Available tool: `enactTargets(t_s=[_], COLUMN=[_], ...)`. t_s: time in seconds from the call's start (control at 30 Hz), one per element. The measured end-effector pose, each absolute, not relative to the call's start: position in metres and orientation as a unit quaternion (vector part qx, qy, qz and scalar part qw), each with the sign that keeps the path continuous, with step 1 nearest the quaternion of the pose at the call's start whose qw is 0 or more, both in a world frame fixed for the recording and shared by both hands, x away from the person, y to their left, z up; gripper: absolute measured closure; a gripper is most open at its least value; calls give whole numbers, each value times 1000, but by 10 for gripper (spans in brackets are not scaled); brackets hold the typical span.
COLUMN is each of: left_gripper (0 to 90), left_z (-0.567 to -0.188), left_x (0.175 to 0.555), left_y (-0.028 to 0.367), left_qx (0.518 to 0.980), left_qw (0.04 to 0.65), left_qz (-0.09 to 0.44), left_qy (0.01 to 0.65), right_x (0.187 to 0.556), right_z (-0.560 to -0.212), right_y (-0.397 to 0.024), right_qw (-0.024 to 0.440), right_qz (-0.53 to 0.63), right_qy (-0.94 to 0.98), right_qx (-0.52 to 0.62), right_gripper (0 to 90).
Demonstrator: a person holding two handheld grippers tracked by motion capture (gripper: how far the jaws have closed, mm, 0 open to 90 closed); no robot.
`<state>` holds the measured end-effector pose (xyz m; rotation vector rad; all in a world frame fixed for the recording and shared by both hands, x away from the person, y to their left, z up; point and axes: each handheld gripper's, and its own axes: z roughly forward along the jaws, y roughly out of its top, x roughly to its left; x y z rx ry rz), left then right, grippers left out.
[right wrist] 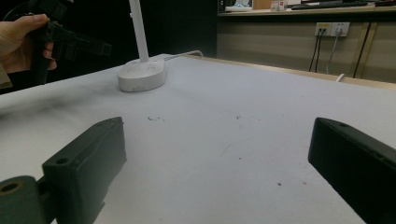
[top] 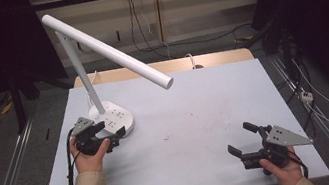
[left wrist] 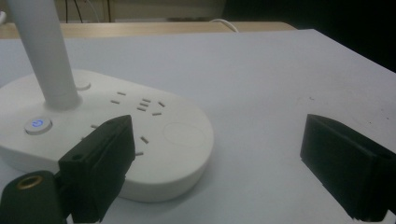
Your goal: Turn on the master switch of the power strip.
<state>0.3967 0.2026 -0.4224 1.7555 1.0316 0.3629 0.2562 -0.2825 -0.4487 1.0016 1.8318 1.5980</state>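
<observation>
On the near side of the worktop (top: 197, 117) the right gripper (top: 245, 140) rests with its fingers apart on nothing, and the left gripper (top: 113, 131) hovers at the lamp base (top: 117, 116) with fingers spread wide, one over the base's rim — nothing clamped. The left gripper view alone shows the base's lit blue power button (left wrist: 38, 124) and small slots. The lamp's stem (top: 79, 71) and long head (top: 104, 49) show whole from above — both gripper views cut them off.

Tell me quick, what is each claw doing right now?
Left claw: open, holding nothing, one jaw over the white oval plastic lamp base.
Right claw: open, empty, above the pale grey table.
</observation>
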Motion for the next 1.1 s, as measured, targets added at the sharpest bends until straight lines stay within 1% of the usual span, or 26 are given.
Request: enactTargets(t_s=[1.1], left_gripper=[92], left_z=[-428], left_x=[372], left_y=[204], left_qx=[734], left_qw=[520], left_qz=[142], left_qy=[414], right_x=[256], right_z=[-449], right_y=[-281], right_qw=[252], right_qz=[588], right_qy=[675], right_qx=[367], right_gripper=[35])
